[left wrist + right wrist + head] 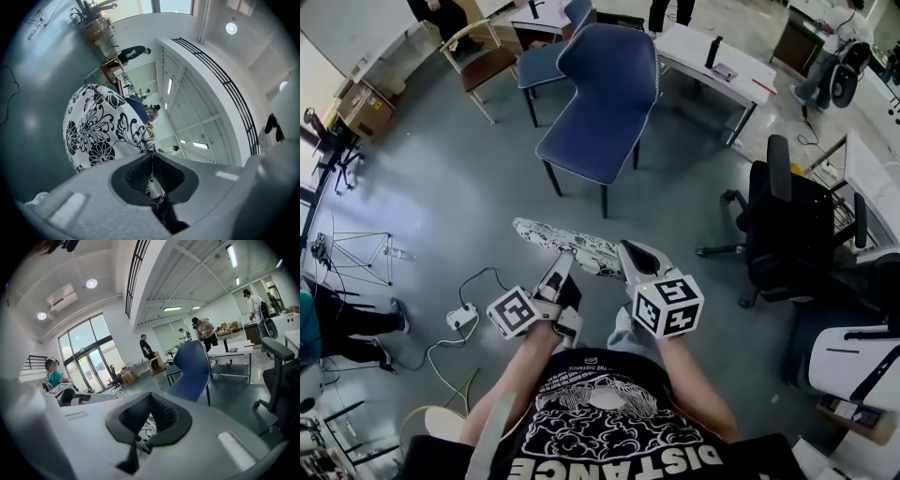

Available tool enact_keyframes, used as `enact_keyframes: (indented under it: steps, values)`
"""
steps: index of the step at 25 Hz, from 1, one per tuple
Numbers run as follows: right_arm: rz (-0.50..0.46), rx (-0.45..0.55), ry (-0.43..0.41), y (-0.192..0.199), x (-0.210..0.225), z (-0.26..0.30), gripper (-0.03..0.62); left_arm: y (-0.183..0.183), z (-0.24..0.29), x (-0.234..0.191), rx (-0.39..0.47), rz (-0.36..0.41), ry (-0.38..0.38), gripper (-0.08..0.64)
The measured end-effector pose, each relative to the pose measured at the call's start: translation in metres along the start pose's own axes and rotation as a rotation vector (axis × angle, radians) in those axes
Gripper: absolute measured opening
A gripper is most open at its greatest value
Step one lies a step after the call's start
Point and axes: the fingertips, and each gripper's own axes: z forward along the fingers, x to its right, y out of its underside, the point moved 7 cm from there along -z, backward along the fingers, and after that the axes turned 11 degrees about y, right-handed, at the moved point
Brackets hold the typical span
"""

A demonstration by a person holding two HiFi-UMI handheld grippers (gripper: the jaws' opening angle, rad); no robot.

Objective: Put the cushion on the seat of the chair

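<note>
Before one chair [598,112], one cushion [566,245]

Left tongs [564,256] and right tongs [627,249] point forward side by side, both clamped shut.

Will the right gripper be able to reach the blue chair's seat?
Probably yes: only bare floor lies between the right gripper, shut on the cushion, and the blue chair, whose seat is empty.

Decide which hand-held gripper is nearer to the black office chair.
Right. In the head view the right hand-held gripper sits left of the black office chair, apart from it; the left hand-held gripper lies farther left still, beyond the right one.
</note>
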Motion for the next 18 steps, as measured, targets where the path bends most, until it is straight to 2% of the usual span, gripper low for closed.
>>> enact_keyframes:
  steps: [3, 9, 18]
  values:
    - [0.010, 0.002, -0.001, -0.003, 0.014, 0.003, -0.002, 0.002, 0.014, 0.000, 0.008, -0.017, 0.008, 0.009]
    - [-0.005, 0.000, -0.014, -0.009, 0.023, 0.014, -0.002, -0.002, 0.033, -0.005, -0.003, 0.004, 0.008, 0.009]
    - [-0.079, -0.014, 0.010, -0.025, 0.023, 0.044, -0.002, -0.023, 0.060, -0.033, 0.010, -0.053, 0.027, 0.009]
